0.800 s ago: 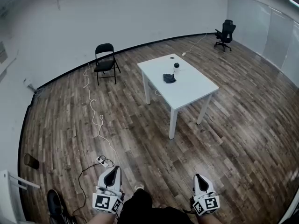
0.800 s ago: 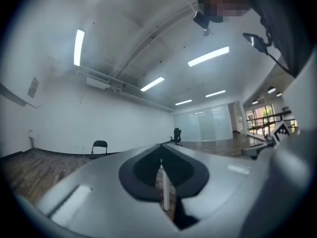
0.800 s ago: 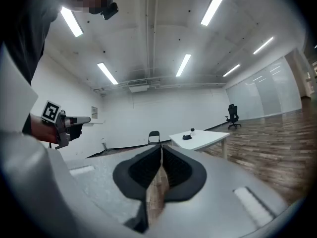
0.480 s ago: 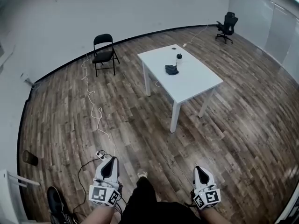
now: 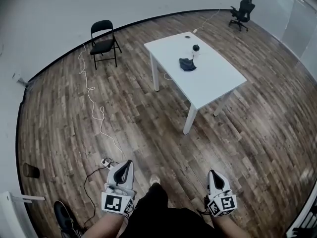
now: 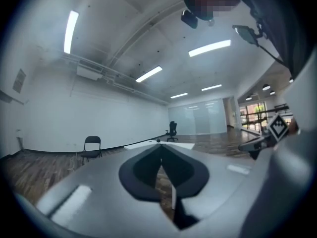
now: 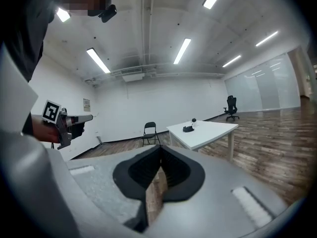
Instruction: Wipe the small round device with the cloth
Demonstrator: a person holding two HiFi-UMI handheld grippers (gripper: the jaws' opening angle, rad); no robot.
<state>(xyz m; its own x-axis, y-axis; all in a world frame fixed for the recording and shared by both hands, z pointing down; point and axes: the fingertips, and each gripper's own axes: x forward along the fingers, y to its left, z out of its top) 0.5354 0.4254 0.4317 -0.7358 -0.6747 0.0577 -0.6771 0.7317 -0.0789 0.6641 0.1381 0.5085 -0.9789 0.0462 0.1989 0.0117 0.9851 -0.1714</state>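
Approach step: table (image 5: 213,83) well ahead across the floor; cloth (image 5: 187,64) lies just beside the device (image 5: 195,48), toward the far end. Best to walk up square to the near edge, clear of the floor cable (image 5: 94,108), and open only over the cloth. Left gripper (image 5: 126,163) and right gripper (image 5: 213,173) both closed tip to tip, holding nothing

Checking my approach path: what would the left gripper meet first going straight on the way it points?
Likely the white table, seen just above the tips of the left gripper in its view; only open floor seems to lie between, though depth is unclear.
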